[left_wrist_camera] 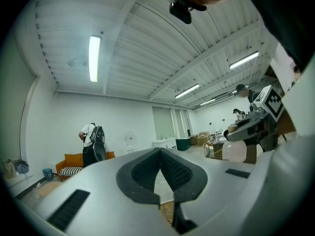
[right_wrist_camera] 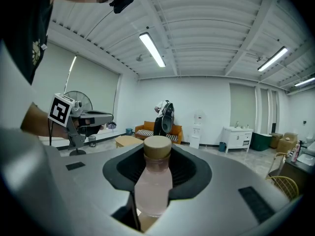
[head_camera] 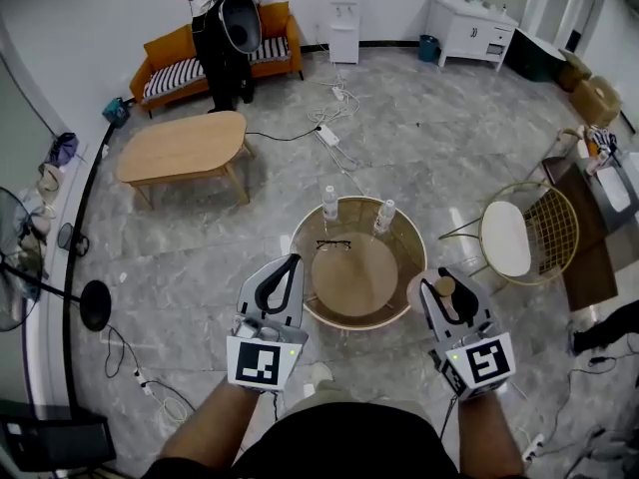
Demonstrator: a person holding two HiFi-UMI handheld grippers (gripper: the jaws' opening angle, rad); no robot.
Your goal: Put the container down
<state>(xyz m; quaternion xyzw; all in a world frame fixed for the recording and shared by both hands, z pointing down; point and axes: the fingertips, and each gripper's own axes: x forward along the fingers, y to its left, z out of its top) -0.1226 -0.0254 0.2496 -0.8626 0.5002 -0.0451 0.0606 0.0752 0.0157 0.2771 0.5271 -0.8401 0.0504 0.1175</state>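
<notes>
My right gripper (head_camera: 447,292) grips the tan-capped pale pink plastic bottle (right_wrist_camera: 153,181), not yet put down; left gripper (head_camera: 290,263) closed, empty.

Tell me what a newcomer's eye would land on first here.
The right gripper stands out first: its fingers clamp a pale bottle with a tan cap, held near the right edge of the round table. The left gripper, shut and empty, hovers at the table's left edge. On the table's far side stand two more bottles, with a pair of glasses beside them.
</notes>
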